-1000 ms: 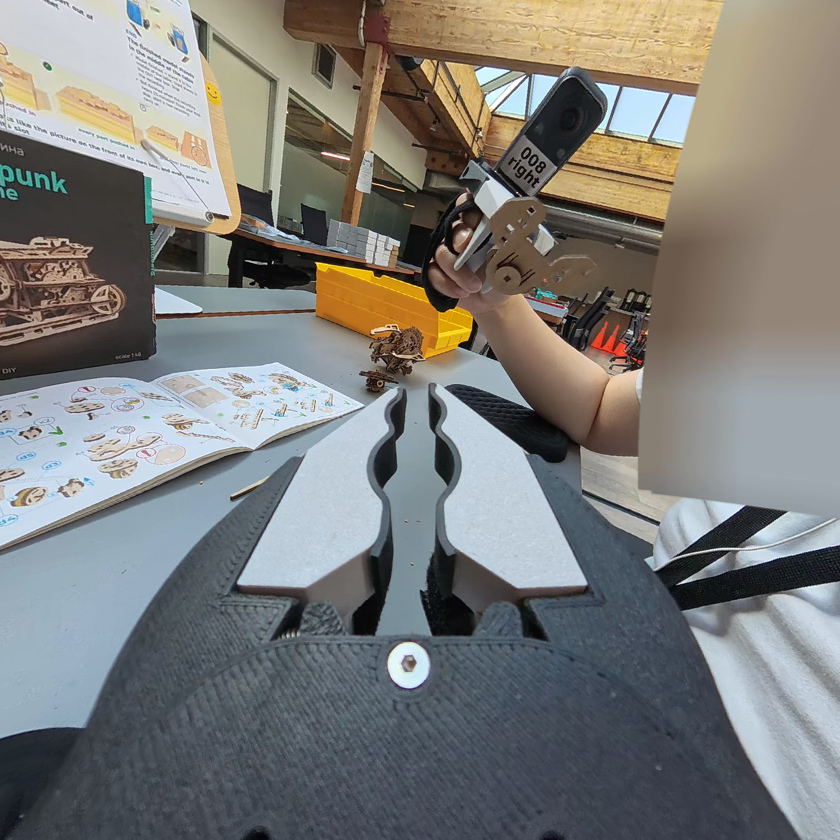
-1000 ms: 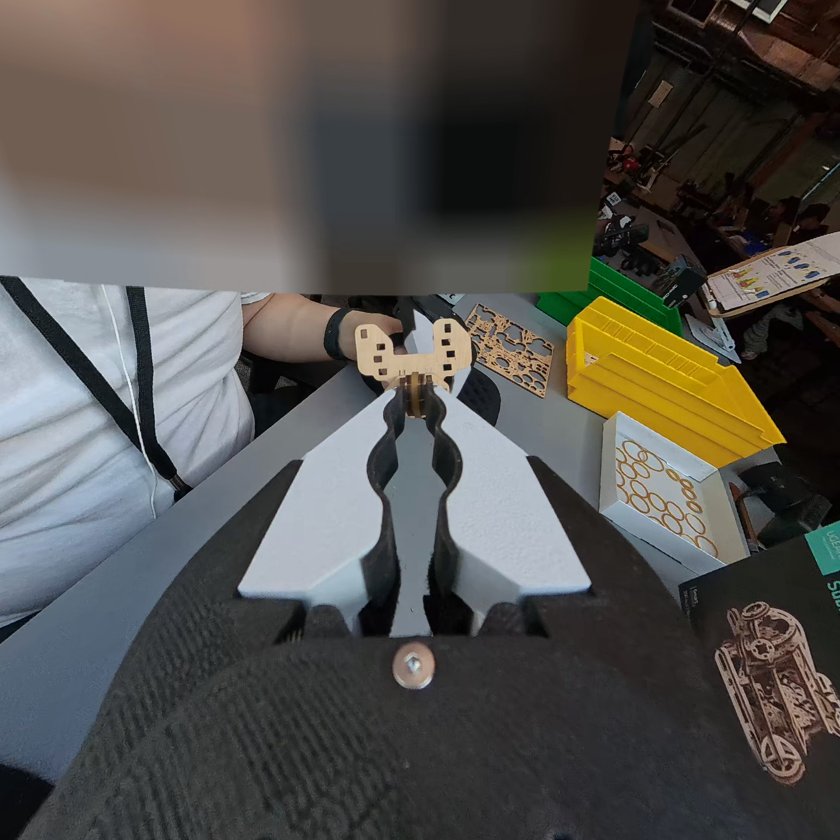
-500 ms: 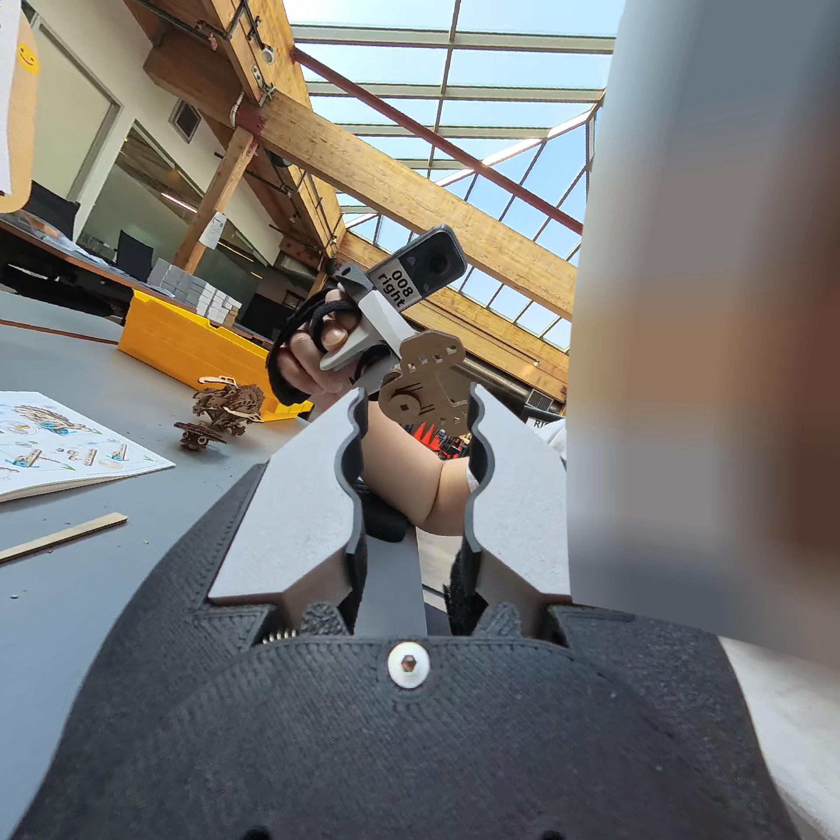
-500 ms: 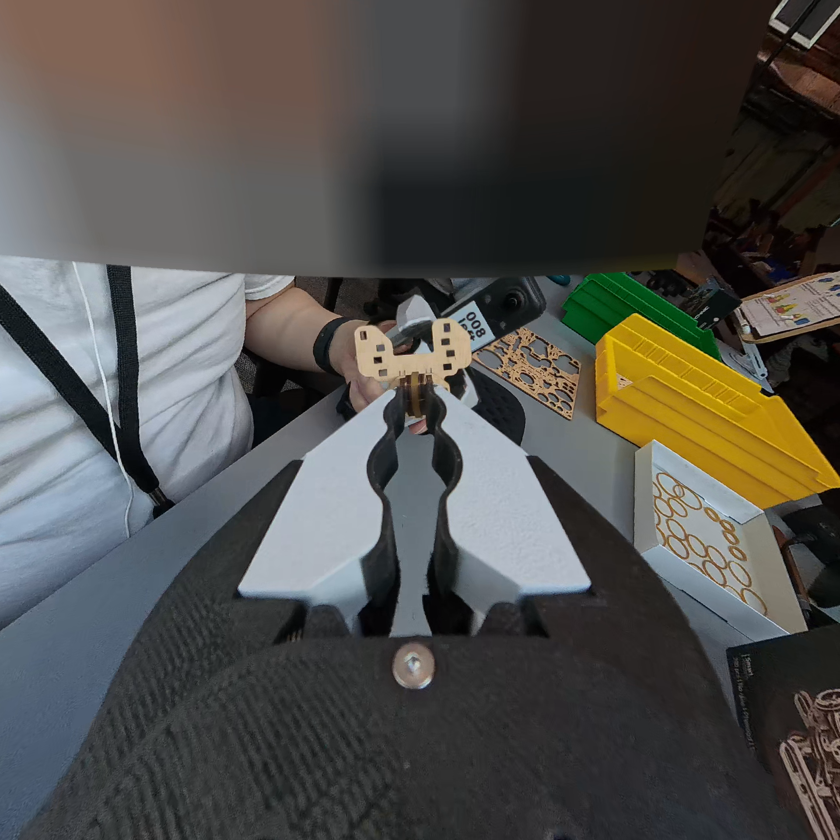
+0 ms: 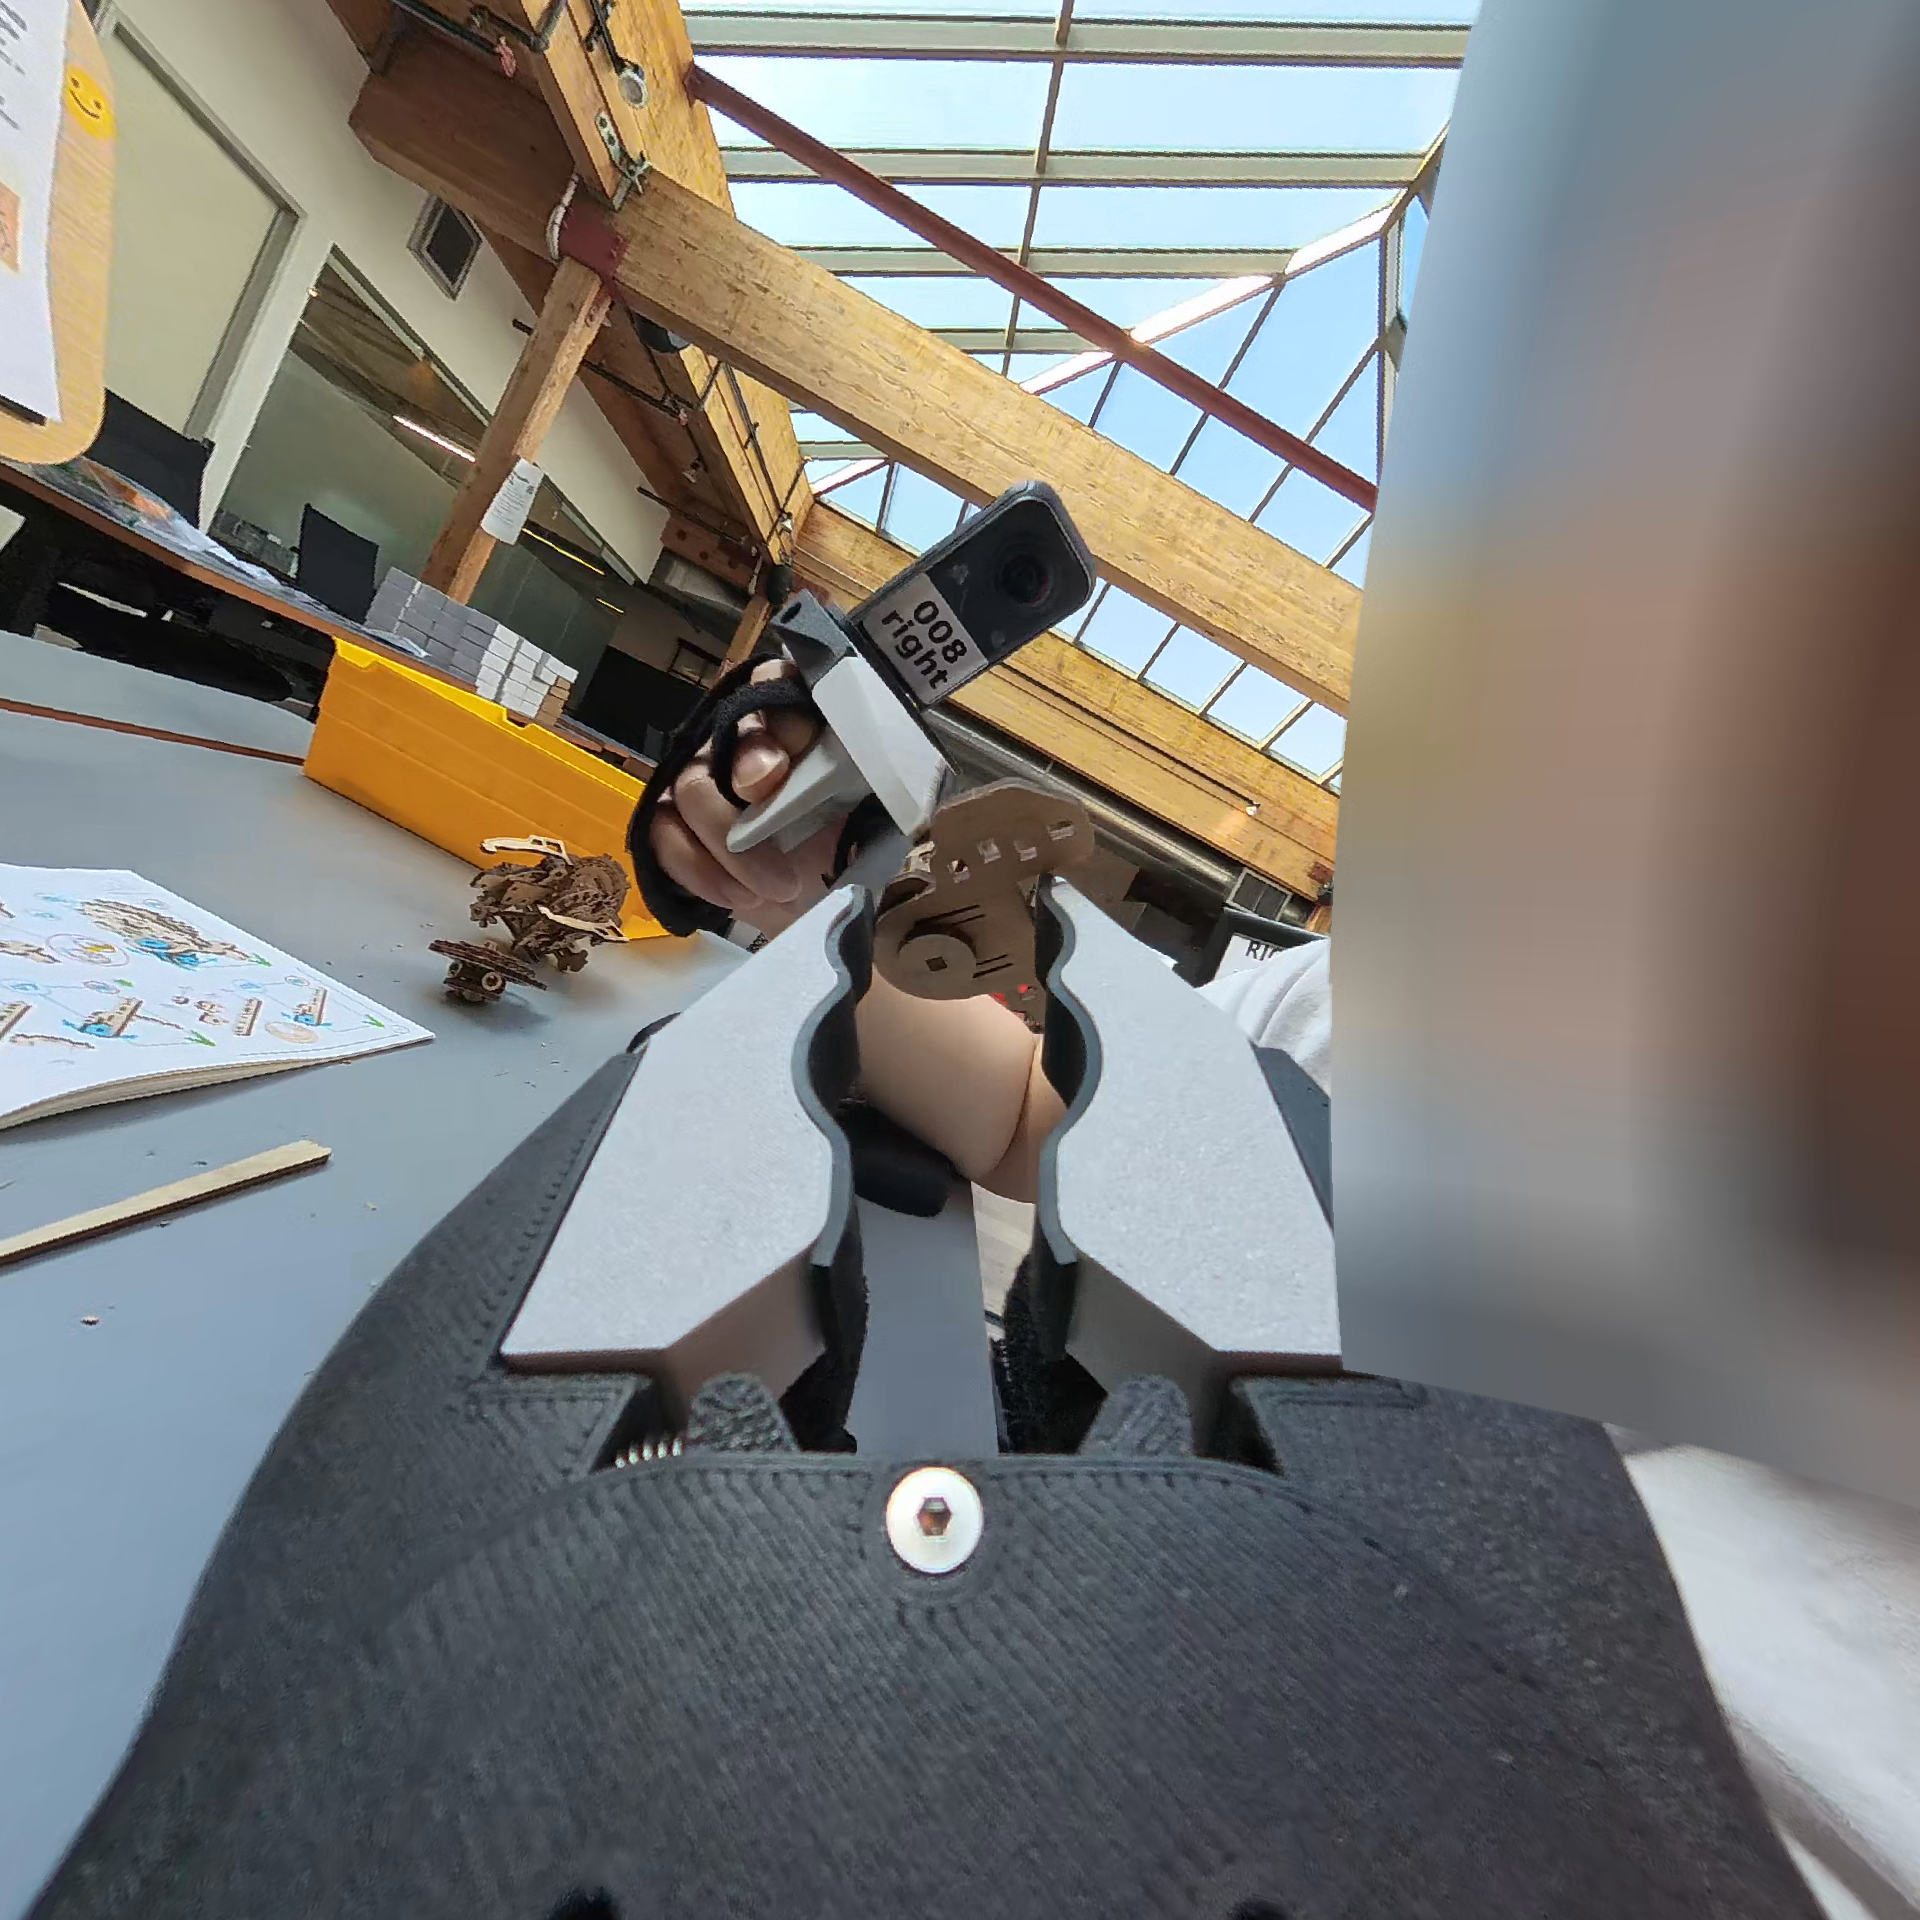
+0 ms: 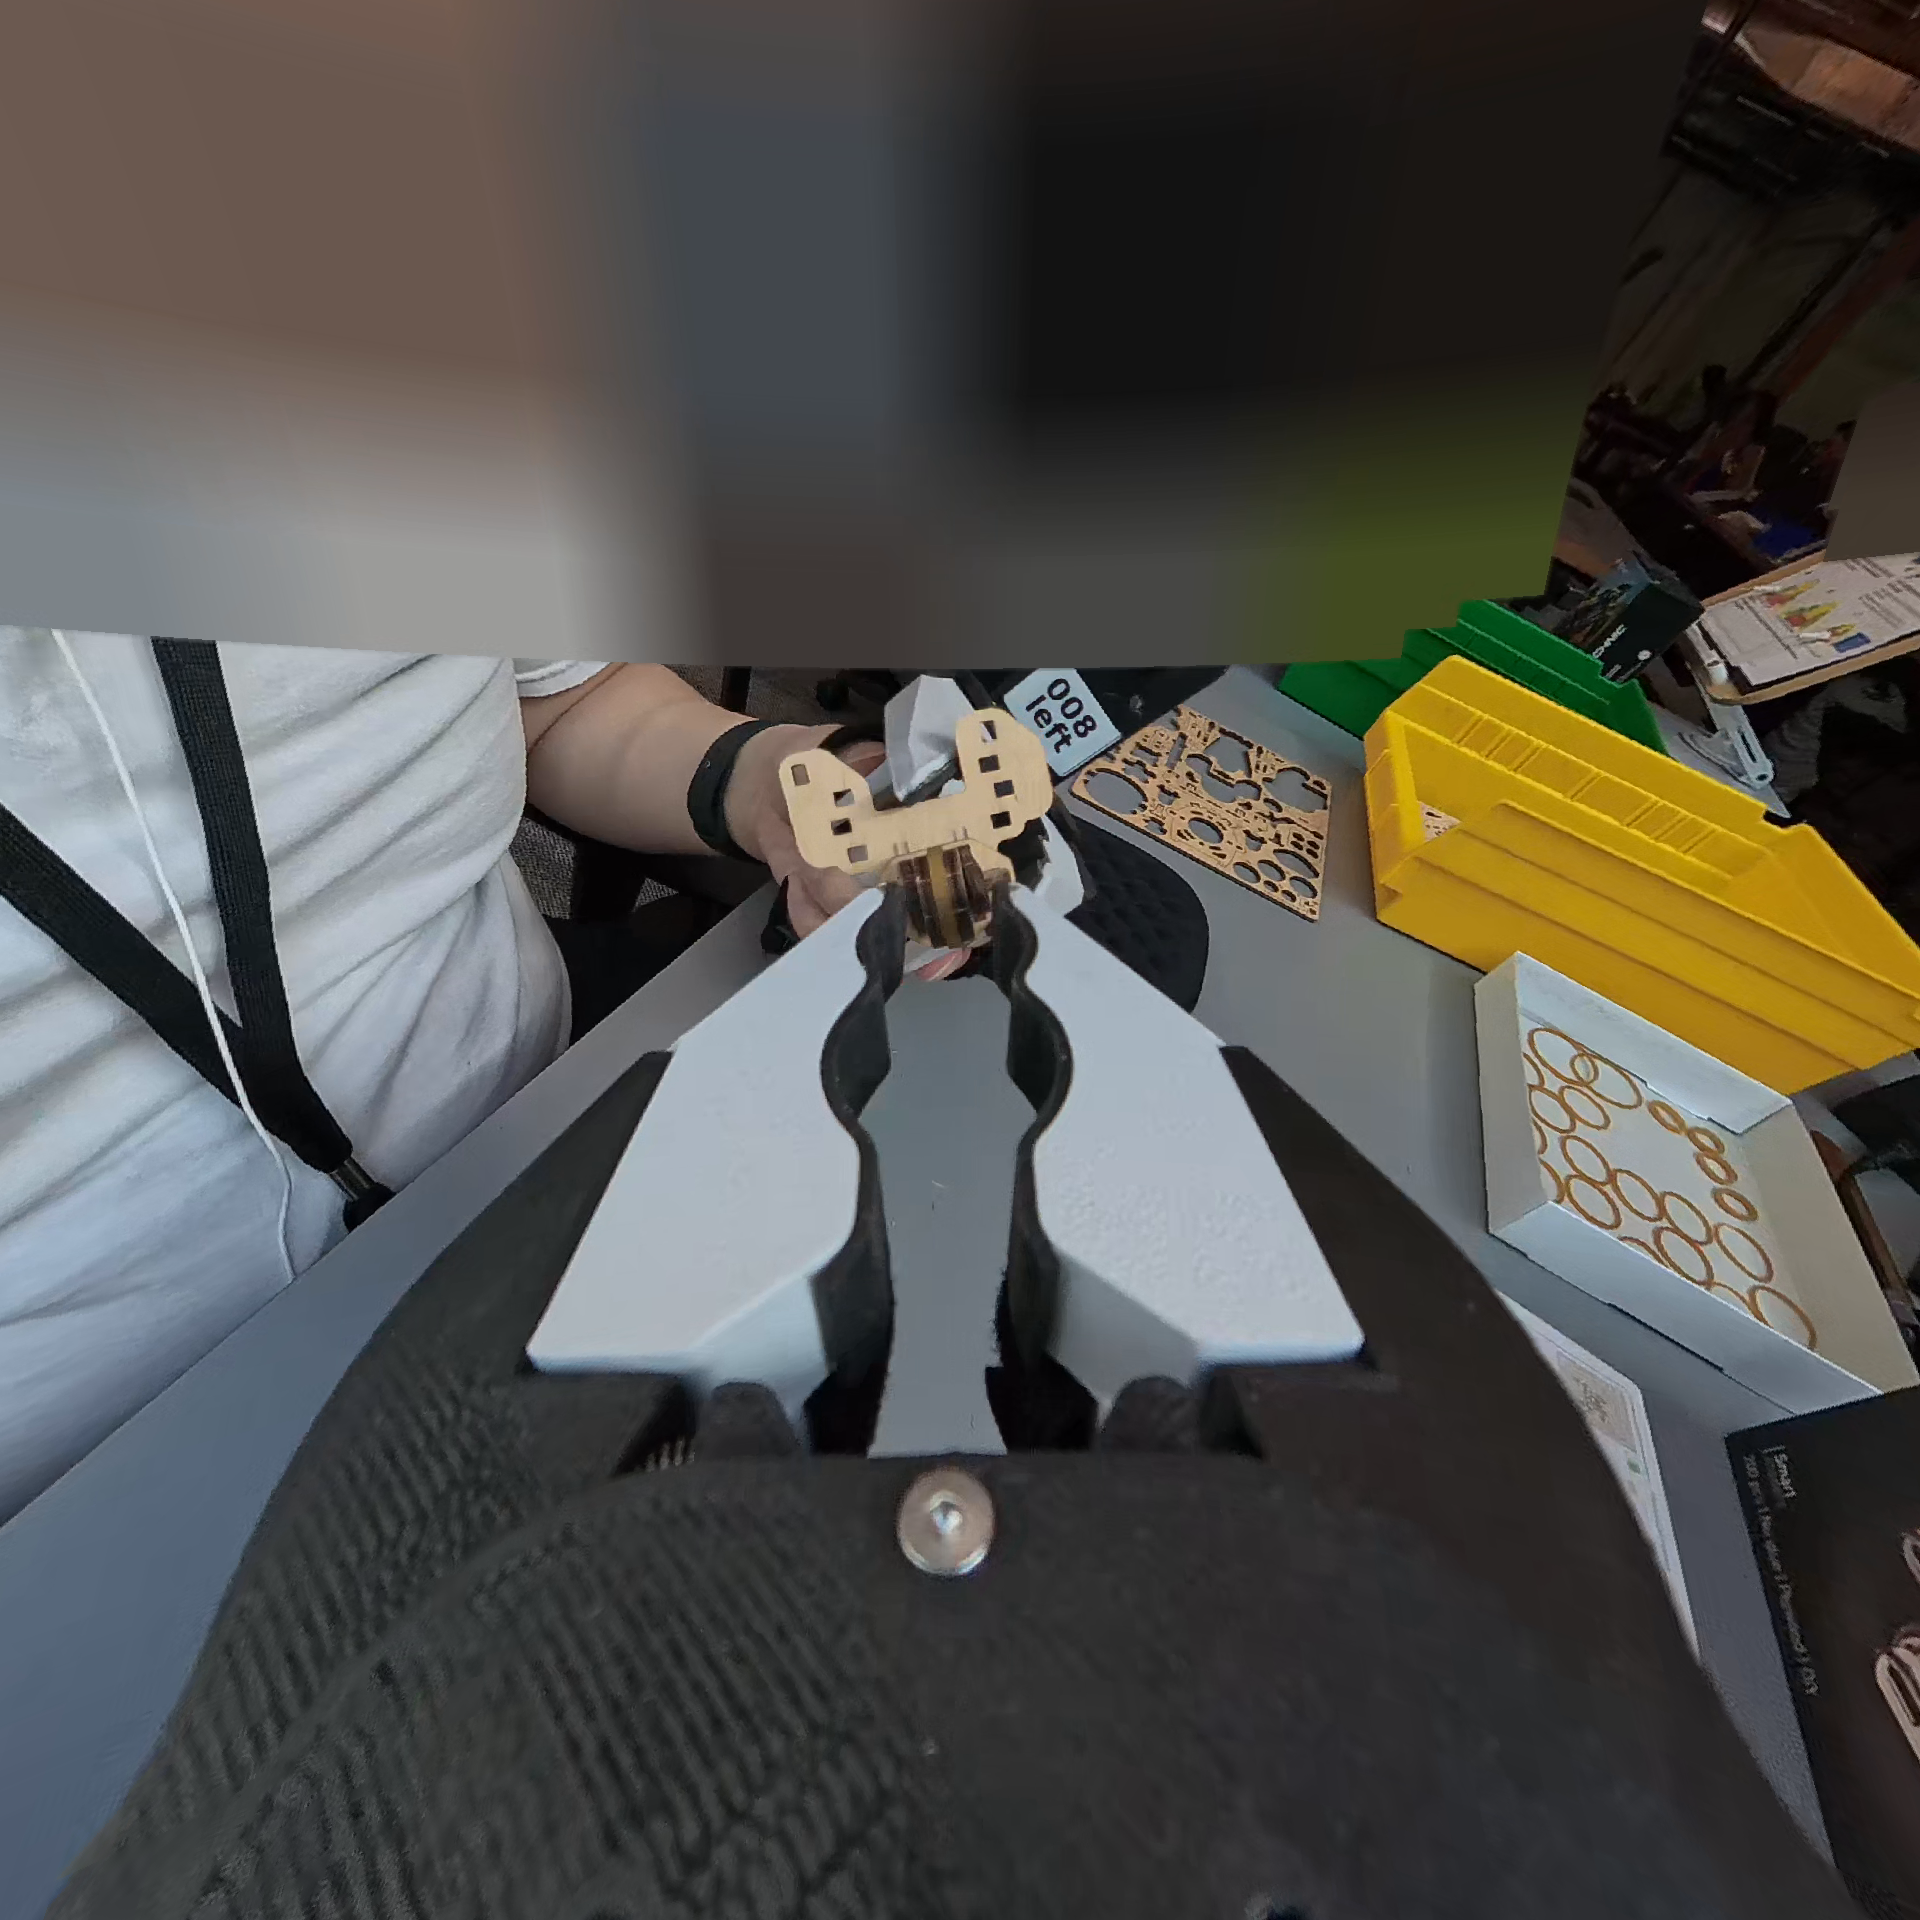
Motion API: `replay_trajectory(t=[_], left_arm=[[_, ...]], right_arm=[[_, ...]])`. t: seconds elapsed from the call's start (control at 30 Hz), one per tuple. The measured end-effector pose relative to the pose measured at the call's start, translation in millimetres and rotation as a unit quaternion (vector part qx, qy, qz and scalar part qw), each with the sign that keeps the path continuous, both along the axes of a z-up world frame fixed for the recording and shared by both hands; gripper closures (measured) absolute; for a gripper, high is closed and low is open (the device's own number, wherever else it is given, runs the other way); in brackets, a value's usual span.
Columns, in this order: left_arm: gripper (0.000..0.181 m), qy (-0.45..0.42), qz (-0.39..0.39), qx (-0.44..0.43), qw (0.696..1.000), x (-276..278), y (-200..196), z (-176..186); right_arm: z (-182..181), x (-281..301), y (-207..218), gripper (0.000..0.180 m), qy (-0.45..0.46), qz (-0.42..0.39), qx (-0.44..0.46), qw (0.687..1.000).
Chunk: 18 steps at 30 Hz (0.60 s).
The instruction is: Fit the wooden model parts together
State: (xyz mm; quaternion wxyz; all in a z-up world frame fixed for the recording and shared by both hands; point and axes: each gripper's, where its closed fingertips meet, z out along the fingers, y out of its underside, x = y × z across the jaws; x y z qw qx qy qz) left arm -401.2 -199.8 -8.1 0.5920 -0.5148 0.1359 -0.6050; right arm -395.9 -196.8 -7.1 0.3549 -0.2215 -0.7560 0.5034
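My right gripper (image 6: 942, 909) is shut on a wooden model part (image 6: 914, 810), a flat plate with square holes fixed to a stack of small discs. It grips the discs and holds the part in the air above the table edge. My left gripper (image 5: 951, 909) is open and tilted upward. The part (image 5: 987, 862) shows between its fingertips, with the right gripper (image 5: 894, 821) just behind it. I cannot tell whether the left fingers touch the part. In the right wrist view a left finger (image 6: 912, 740) shows behind the plate.
On the grey table (image 5: 312, 1299) lie an open instruction booklet (image 5: 156, 977), a small built wooden assembly (image 5: 540, 914) and a wooden strip (image 5: 166, 1195). Yellow bins (image 6: 1621, 873), a punched wooden sheet (image 6: 1216, 810), a white box of rings (image 6: 1642, 1164) and a dark box (image 6: 1829, 1579) stand to the right.
My left gripper has tilted up off the table, opened, and come up to the part. My right gripper has kept hold of the part and lowered it toward the left gripper.
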Motion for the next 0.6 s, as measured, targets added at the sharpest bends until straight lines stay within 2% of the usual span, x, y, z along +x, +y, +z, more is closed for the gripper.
replay_trajectory(t=[0.03,0.13,0.3,0.6], left_arm=[[0.152,0.005,0.012,0.001,1.0,-2,2,-1],[0.153,0.017,0.008,-0.01,1.0,-1,2,-4],[0.152,0.029,-0.039,-0.035,0.998,8,-1,-13],[0.152,0.055,-0.08,-0.05,0.994,21,-6,-22]], right_arm=[[2,-1,3,0.161,-0.002,-0.01,-0.008,1.0],[6,0,7,0.16,0.003,-0.022,0.006,1.0],[-16,7,-1,0.163,-0.04,-0.007,0.084,0.996],[-28,19,-9,0.166,-0.096,0.022,0.096,0.991]])
